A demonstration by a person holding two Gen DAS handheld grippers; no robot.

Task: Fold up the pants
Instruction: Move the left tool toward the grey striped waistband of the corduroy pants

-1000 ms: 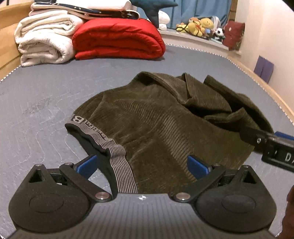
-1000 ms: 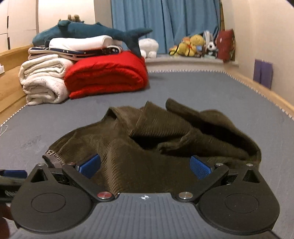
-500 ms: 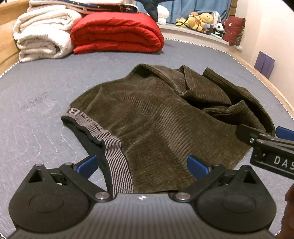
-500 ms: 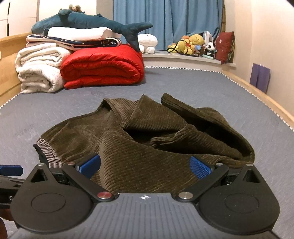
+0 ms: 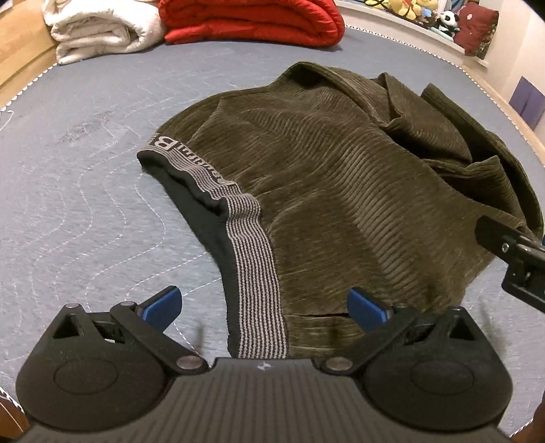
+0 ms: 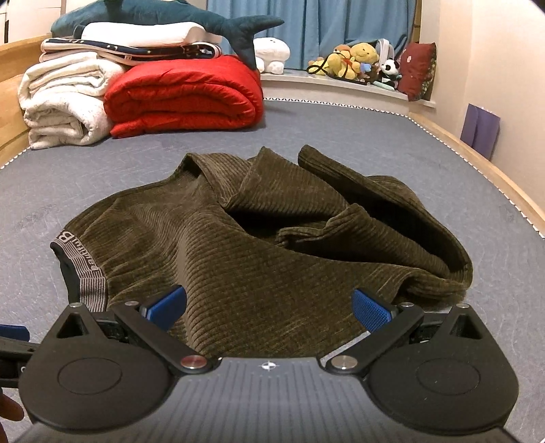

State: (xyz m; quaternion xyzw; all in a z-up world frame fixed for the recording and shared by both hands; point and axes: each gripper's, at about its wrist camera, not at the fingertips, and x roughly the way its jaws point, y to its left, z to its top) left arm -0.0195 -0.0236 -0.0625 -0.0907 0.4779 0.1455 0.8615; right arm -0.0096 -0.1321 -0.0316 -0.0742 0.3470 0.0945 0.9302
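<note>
Olive-green corduroy pants [image 5: 340, 191] lie crumpled on a grey quilted mattress [image 5: 75, 211], legs bunched up at the far right. Their grey-striped waistband [image 5: 253, 272] with a black lining runs toward me. My left gripper [image 5: 264, 305] is open above the waistband's near end, one blue pad on each side of it. In the right wrist view the pants [image 6: 255, 259] fill the middle, and my right gripper [image 6: 269, 308] is open over their near edge. The right gripper's black body [image 5: 514, 252] shows at the right edge of the left wrist view.
A folded red duvet [image 6: 184, 97] and white blankets [image 6: 61, 102] are stacked at the head of the bed, with a plush shark [image 6: 177, 15] on top. Soft toys [image 6: 357, 63] line a far ledge. A wooden bed rail [image 6: 477, 163] runs along the right.
Both grippers have risen and tilted downward a little, so the pants sit lower and fuller in view. Both stay open; the pants have not moved.
</note>
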